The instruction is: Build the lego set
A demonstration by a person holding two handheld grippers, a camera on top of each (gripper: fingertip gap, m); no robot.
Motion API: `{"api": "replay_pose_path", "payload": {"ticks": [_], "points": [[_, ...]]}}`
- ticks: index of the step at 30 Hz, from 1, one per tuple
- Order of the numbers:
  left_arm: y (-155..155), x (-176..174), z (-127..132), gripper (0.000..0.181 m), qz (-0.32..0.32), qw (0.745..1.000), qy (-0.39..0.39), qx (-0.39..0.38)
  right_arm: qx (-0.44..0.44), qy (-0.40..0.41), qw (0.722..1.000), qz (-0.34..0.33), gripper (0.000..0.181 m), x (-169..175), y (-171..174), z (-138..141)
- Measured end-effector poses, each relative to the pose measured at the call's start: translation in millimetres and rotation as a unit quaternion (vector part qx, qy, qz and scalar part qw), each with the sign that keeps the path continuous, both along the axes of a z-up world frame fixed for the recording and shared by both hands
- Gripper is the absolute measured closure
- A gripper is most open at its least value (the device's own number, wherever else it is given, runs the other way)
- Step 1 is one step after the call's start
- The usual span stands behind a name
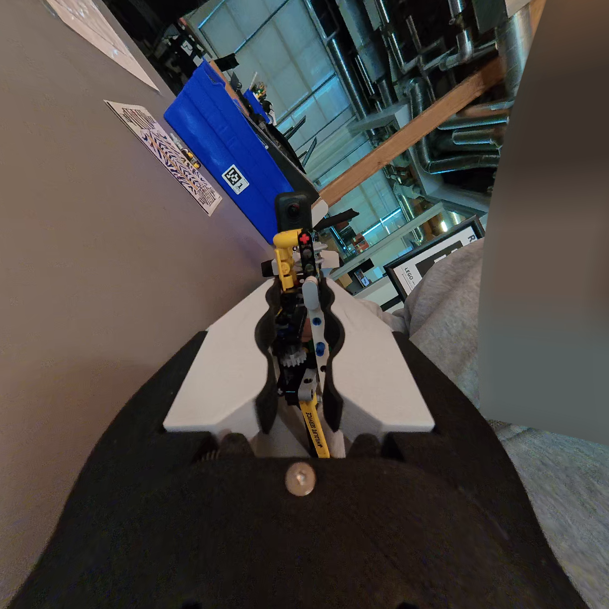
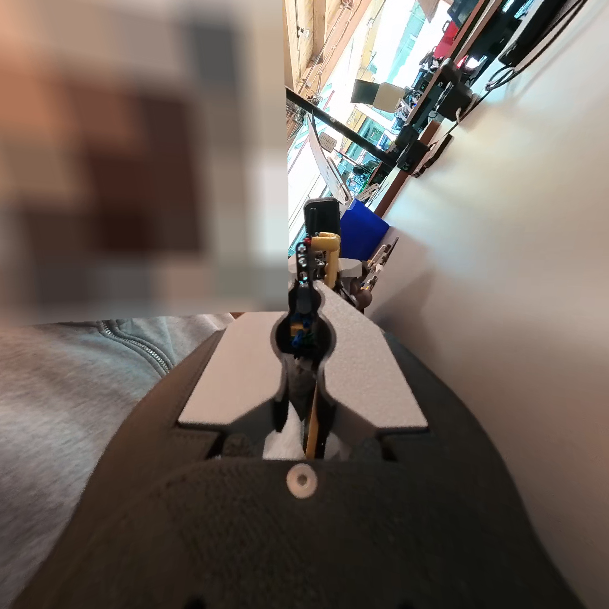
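A partly built lego model point(image 1: 309, 316) of black, yellow and grey beams, with a gear, blue pins and a red axle end, is held in the air between both grippers. My left gripper point(image 1: 298, 285) is shut on it, its black pads point(image 1: 267, 333) pressing both sides. My right gripper point(image 2: 304, 291) is shut on the same model point(image 2: 301, 260) from the opposite end. Each view shows the other gripper's camera just beyond the model: the right gripper's point(image 1: 292, 212) and the left gripper's point(image 2: 321, 214). The middle of the model is hidden between the fingers.
Both views are rolled sideways. The table point(image 1: 66, 247) carries a sticker sheet point(image 1: 168, 155), a blue bin point(image 1: 224, 148) and a few loose lego parts point(image 2: 379, 263). A person's grey sweatshirt point(image 2: 66, 395) is close by. A framed poster point(image 1: 431, 260) stands behind. My left and right fingertips are right by each other.
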State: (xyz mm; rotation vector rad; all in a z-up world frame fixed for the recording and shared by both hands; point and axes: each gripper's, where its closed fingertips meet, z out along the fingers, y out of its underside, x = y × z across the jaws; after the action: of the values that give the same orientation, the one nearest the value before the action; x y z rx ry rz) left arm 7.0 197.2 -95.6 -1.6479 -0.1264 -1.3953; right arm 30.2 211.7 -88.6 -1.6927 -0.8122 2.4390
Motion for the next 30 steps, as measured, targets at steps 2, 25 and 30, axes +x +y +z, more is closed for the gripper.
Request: {"api": "replay_pose_path", "payload": {"ticks": [2, 25, 30], "points": [[0.1, 0.2, -0.3, 0.160, 0.000, 1.000, 0.001, -0.001, 0.004, -0.002, 1.000, -0.003, 0.176, -0.2, 0.7, -0.4], [1.6, -0.8, -3.6, 0.159, 0.010, 1.000, 0.025, -0.013, -0.009, -0.038, 0.999, -0.012, 0.177, -3.8, 4.6, -3.8], [1.6, 0.2, -5.5, 0.159, 0.008, 0.999, 0.031, -0.020, -0.005, -0.046, 0.999, -0.008, 0.177, -3.4, 4.7, -5.9]]}}
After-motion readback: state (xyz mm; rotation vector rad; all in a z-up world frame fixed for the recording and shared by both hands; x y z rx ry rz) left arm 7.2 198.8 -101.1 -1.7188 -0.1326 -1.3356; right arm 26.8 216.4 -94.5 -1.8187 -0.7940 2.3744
